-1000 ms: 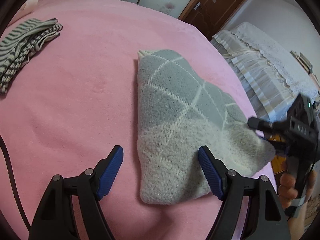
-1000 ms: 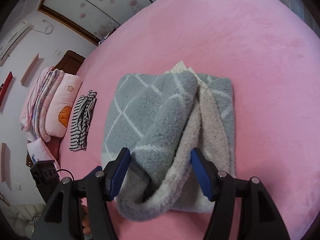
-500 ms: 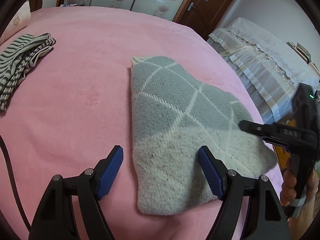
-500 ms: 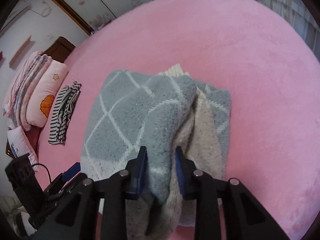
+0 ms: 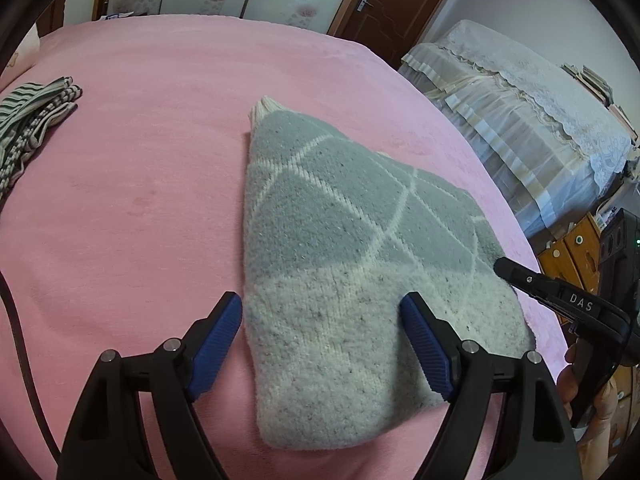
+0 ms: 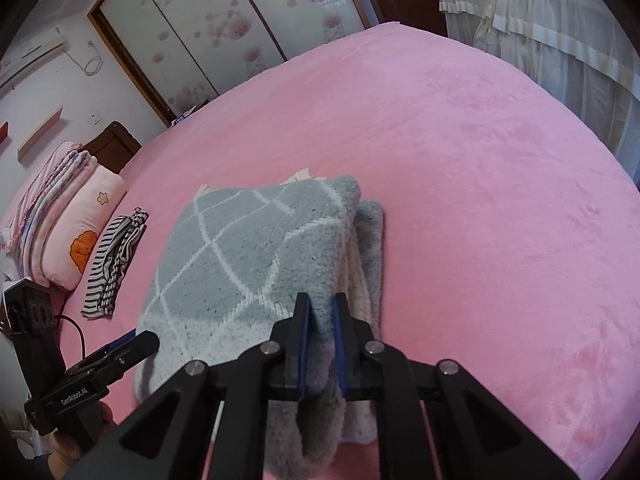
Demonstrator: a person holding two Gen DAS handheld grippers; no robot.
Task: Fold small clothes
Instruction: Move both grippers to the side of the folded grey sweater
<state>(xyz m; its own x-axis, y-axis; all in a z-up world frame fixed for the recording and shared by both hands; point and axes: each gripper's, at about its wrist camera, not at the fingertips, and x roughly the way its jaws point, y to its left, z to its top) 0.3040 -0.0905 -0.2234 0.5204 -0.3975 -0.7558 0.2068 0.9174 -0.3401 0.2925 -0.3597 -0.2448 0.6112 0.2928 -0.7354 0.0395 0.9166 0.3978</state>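
A grey and cream knitted garment with a white diamond pattern (image 5: pixel 352 248) lies folded on the pink bed. My left gripper (image 5: pixel 320 340) is open and hovers over its near cream end, holding nothing. My right gripper (image 6: pixel 320 320) is shut on the garment's (image 6: pixel 248 264) thick folded edge; in the left wrist view it shows (image 5: pixel 560 300) at the garment's right corner. In the right wrist view, the left gripper (image 6: pixel 120 348) sits at the garment's lower left.
A folded striped garment (image 5: pixel 28 120) lies at the bed's far left, also in the right wrist view (image 6: pixel 116 260). Pink pillows and folded bedding (image 6: pixel 68 224) are stacked beyond it. A lace-covered piece of furniture (image 5: pixel 520 120) stands past the bed's right edge.
My right gripper has closed on the garment's folded edge; a second ago its jaws were wide open around it. The left gripper stays open over the near end.
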